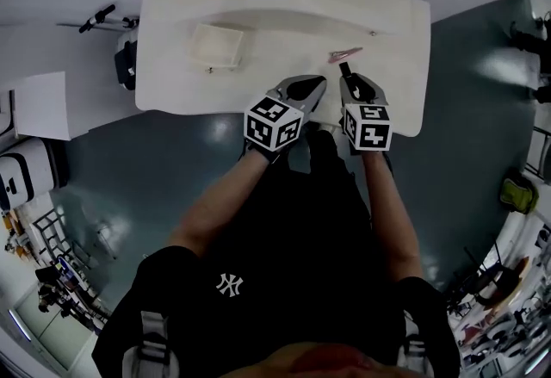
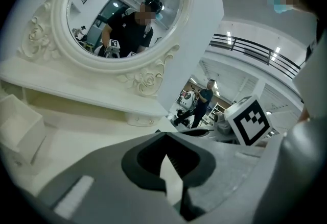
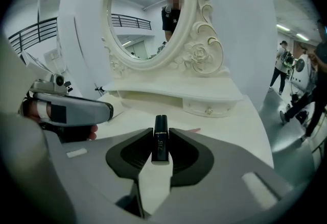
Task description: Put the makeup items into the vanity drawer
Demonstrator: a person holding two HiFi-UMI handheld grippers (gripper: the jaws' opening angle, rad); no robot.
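Observation:
My right gripper [image 1: 349,80] [image 3: 160,142] is shut on a slim black lipstick tube [image 3: 160,139] [image 1: 344,69], held upright above the white vanity top [image 1: 284,15]. Beside it on the left, my left gripper [image 1: 319,83] [image 2: 166,137] has its jaws together with nothing in them. Just beyond the right gripper's tips a thin pink item [image 1: 345,53] [image 3: 194,129] lies on the top. A small white drawer [image 1: 217,46] [image 2: 20,133] stands pulled out at the left. Under the mirror, a second drawer with a knob [image 3: 208,110] is closed.
An oval mirror in an ornate white frame [image 3: 153,14] [image 2: 122,8] rises at the back of the vanity. Grey floor [image 1: 465,161] surrounds the table. People and equipment stand far off at the right [image 3: 281,65].

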